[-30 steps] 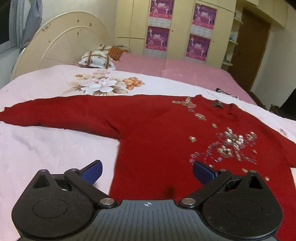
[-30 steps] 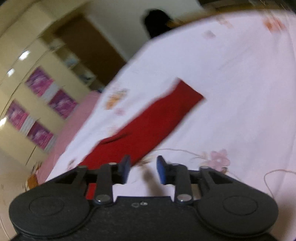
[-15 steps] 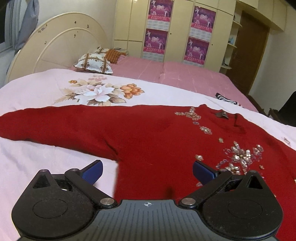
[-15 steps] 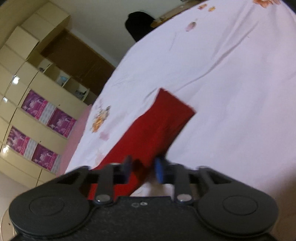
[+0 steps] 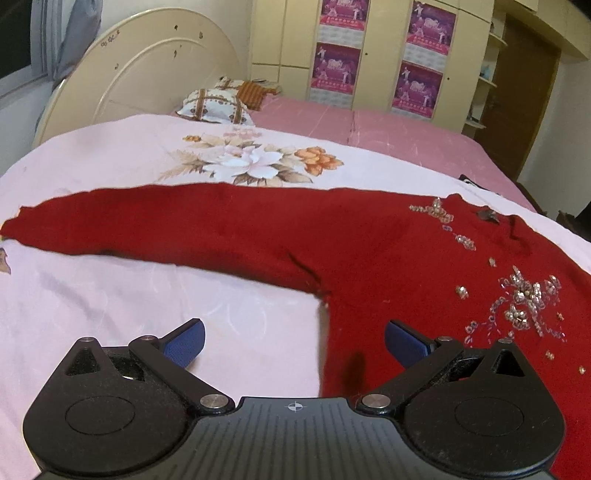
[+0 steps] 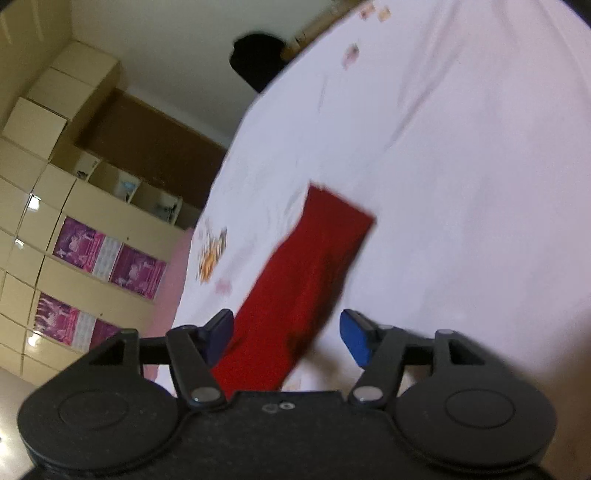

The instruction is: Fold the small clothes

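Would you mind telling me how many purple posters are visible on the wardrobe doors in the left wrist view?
4: upper left, lower left, upper right, lower right. The two upper ones are cut off by the frame's top edge, so more may be hidden above.

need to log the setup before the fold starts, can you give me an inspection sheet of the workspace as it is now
surface: bed with a pale pink floral cover, lightly wrinkled.
job's things: red sweater spread flat, beaded front up, one sleeve stretched out sideways; the other sleeve lies straight on the cover in the right wrist view.
clutter: patterned pillow near the headboard; small dark item at the far bed edge, too small to tell.
grippers: left gripper open, over the sweater's side edge; right gripper open, astride the sleeve, holding nothing.
cables: nothing seen.
surroundings: cream wardrobe with purple posters, brown door, round headboard.
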A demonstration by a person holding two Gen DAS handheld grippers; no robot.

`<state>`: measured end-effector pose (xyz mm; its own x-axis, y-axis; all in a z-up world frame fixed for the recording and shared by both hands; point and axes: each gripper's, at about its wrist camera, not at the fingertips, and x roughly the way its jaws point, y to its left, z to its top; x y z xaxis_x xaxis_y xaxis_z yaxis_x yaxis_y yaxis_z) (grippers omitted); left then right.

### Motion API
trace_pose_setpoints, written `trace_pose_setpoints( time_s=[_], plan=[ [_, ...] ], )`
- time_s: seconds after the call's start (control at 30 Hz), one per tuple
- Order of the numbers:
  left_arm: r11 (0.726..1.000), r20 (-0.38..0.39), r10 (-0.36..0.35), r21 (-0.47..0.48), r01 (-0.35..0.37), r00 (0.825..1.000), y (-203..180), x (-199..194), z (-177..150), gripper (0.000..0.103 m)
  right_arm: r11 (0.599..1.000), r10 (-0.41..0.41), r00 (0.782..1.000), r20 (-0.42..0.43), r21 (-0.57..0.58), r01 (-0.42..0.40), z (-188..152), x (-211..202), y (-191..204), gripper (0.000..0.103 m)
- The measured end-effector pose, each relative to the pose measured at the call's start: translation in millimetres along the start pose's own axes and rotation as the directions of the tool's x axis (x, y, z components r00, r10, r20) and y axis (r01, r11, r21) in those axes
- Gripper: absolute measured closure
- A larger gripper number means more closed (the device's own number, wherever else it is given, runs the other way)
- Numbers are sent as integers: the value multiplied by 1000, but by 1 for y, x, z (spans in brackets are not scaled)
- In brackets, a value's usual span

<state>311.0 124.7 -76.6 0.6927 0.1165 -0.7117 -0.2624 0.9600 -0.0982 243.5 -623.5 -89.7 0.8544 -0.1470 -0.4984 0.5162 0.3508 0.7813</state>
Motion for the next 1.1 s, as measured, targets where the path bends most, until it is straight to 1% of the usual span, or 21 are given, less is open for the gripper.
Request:
trace_pose_setpoints(
  time_s=[0.03, 0.1, 0.2, 0.23, 0.27, 0.3, 0.37, 0.4, 0.43, 0.53, 0.6, 0.63, 0.7, 0.73, 0.77, 0.87, 0.93, 0.97, 1.0, 1.07, 1.1],
  plan=[
    [1000, -4, -5, -3, 5, 1000, 0, 1, -1, 0, 1000, 8, 1000, -15, 1, -7, -3, 2, 0, 41],
    [1000, -8, -11, 4, 11, 1000, -4, 3, -2, 0, 999, -3, 1000, -8, -39, 3, -4, 8, 3, 42],
    [1000, -6, -22, 0, 22, 1000, -10, 6, -1, 0, 1000, 11, 1000, -3, 2, -11, 7, 22, 5, 43],
    [1000, -6, -25, 0, 25, 1000, -12, 7, 0, 0, 1000, 5, 1000, -6, -2, -5, 11, 27, 5, 50],
    [1000, -6, -29, 2, 29, 1000, -14, 8, 1, 0, 1000, -3, 1000, -10, -13, 3, 14, 32, 5, 61],
    [999, -6, -33, 5, 33, 999, -16, 9, 1, 0, 1000, -12, 1000, -12, -23, 12, 13, 31, 1, 68],
    [999, -3, -36, 10, 36, 999, -18, 10, 3, 0, 999, -33, 999, -14, -35, 33, 16, 34, -4, 97],
    [999, -2, -36, 11, 36, 999, -18, 10, 5, 0, 999, -29, 999, -13, -43, 28, 16, 33, -7, 99],
    [999, -2, -37, 11, 37, 999, -18, 10, 6, 0, 997, -30, 1000, -4, -65, 30, 15, 30, -6, 97],
    [998, -1, -61, 1, 61, 998, -11, 8, 9, 0, 967, -48, 998, 44, -247, 57, 0, 22, 26, 97],
    [997, 2, -72, -9, 72, 997, -4, 6, 9, 0, 912, -20, 999, 49, -408, 38, -21, 20, 63, 97],
    [997, 1, -72, -16, 72, 997, 0, 5, 8, 0, 880, 3, 1000, 31, -476, 12, -35, 20, 82, 97],
    [998, 1, -60, -33, 60, 998, 9, 2, 8, 0, 800, 53, 998, -27, -597, -59, -73, 21, 119, 97],
    [998, 0, -53, -41, 53, 999, 13, 1, 7, 0, 760, 82, 994, -74, -641, -110, -97, 23, 137, 97],
    [997, -2, -48, -53, 48, 999, 19, -2, 5, 0, 731, 101, 987, -126, -663, -160, -119, 26, 150, 97],
    [997, -7, -25, -71, 24, 1000, 33, -10, 0, 0, 632, 100, 951, -291, -720, -287, -199, 41, 189, 97],
    [997, -13, -16, -80, 15, 1000, 42, -16, -5, 0, 550, 81, 915, -396, -748, -372, -259, 49, 209, 98],
    [996, -16, -8, -84, 6, 1000, 47, -19, -7, 0, 511, 67, 899, -433, -759, -404, -285, 50, 217, 97],
    [996, -19, -2, -88, 0, 1000, 52, -21, -9, 0, 459, 49, 879, -475, -771, -442, -316, 52, 225, 97],
    [995, -22, 6, -103, -8, 1000, 62, -26, -13, 0, 372, 14, 846, -533, -782, -500, -365, 53, 235, 98],
    [994, -22, 7, -111, -10, 1000, 65, -28, -14, 0, 332, 2, 838, -545, -790, -515, -386, 48, 236, 97]
  ],
)
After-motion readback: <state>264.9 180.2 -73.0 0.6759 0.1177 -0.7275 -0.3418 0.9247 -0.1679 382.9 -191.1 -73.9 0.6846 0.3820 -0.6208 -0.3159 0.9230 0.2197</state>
